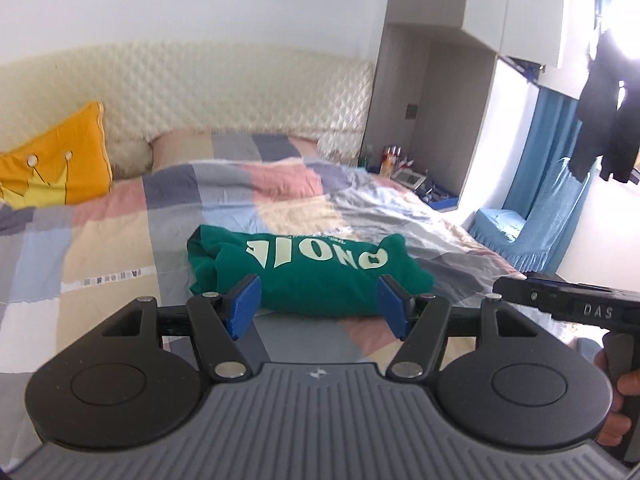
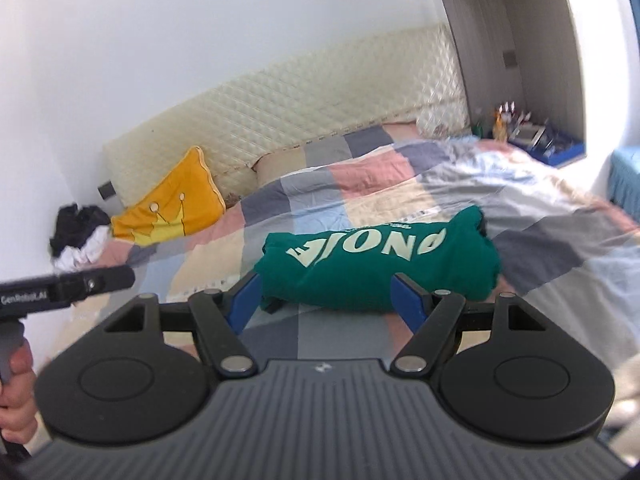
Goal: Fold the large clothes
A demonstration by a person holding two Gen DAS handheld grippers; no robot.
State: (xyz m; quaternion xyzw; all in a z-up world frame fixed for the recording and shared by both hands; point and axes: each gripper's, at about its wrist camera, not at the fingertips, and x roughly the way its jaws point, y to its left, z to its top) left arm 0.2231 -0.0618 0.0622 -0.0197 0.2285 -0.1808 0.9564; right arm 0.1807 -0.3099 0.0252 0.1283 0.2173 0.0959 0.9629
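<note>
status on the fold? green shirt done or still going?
Looks done: the green shirt lies on the checked bedspread as a compact folded bundle, its lettering on top. In hand: nothing. The left gripper and right gripper are both open and clear of the cloth. Left: possibly the dark and white clothes heaped by the yellow pillow, if they count.

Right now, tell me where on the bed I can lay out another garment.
Bare quilt lies between the folded green shirt and the yellow crown pillow, and more beyond the shirt toward the striped pillow. The near strip below the shirt is also bare. It is crowded by the dark and white clothes pile beside the yellow pillow.
</note>
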